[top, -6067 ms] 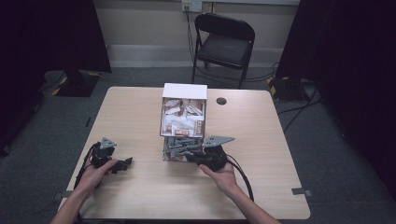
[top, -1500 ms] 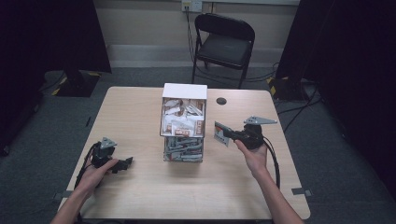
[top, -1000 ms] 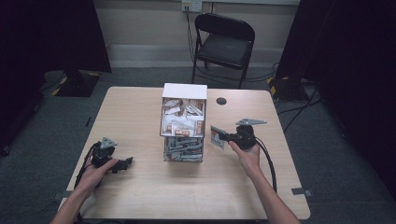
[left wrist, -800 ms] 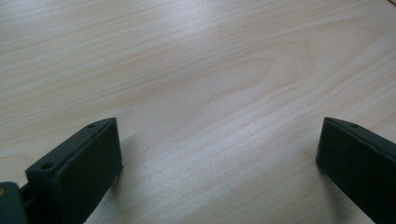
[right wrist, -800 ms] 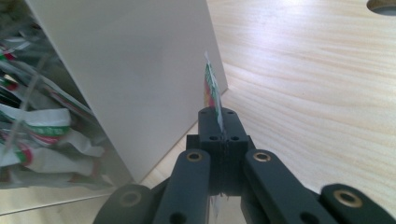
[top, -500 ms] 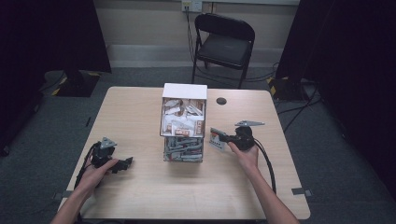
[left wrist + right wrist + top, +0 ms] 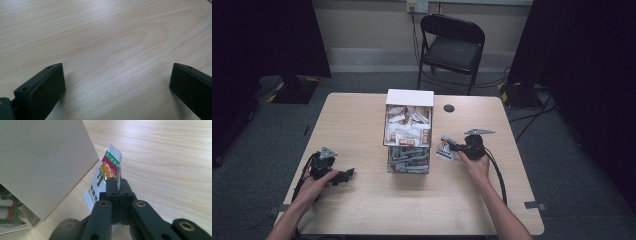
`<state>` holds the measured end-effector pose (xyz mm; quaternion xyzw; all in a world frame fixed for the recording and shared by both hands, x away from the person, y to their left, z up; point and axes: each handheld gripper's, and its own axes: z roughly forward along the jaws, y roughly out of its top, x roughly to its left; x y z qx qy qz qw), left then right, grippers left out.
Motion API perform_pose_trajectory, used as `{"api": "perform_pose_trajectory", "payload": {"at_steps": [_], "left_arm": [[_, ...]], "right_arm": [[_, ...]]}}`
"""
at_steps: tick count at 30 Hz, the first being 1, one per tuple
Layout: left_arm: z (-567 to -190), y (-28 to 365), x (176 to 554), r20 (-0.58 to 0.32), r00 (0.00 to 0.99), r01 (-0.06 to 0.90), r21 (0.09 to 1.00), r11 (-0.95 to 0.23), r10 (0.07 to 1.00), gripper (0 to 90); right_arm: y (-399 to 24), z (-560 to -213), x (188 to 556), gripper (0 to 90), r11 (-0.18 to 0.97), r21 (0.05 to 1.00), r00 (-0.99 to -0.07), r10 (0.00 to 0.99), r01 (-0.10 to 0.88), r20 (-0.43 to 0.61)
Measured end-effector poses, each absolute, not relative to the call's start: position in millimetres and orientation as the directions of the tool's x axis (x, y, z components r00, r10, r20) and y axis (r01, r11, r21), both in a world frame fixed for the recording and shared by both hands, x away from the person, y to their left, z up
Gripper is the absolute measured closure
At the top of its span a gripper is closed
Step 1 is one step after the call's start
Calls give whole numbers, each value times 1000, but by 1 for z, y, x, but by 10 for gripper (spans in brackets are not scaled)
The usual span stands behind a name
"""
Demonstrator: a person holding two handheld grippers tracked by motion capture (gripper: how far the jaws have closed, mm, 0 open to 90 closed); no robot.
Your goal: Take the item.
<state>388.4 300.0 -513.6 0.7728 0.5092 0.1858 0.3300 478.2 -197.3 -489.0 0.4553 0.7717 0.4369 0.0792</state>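
In the high view the right gripper [image 7: 451, 146] sits just to the right of the white box [image 7: 409, 131] in the middle of the table [image 7: 362, 210], its fingers pinching a small sachet [image 7: 444, 148] that hangs low, close to the tabletop beside the clear lower tray [image 7: 408, 160]. The left gripper [image 7: 343, 175] rests well apart on the far side of the box, so the right hand is the one placed to set the sachet down. In the left gripper view the fingers [image 7: 42, 87] stand spread wide over bare wood with nothing between them. In the right gripper view the fingers [image 7: 112, 188] are pressed together on the sachet [image 7: 108, 171], whose long axis runs up and away from them, its free end leaning toward the box wall [image 7: 42, 162], with open table beyond on the other side.
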Motion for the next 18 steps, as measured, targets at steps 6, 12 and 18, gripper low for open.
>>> {"api": "perform_pose_trajectory", "payload": {"at_steps": [6,12,18], "left_arm": [[-514,300,388,-52,414,665,700,-263,909,0],[-514,300,388,-49,412,664,699,-263,910,0],[-514,300,388,-49,412,664,699,-264,910,0]], "right_arm": [[-204,-495,483,893,195,743,-558,783,640,275],[-203,-500,485,891,190,739,-547,791,647,275],[-195,-505,485,877,214,735,-555,791,643,255]]}}
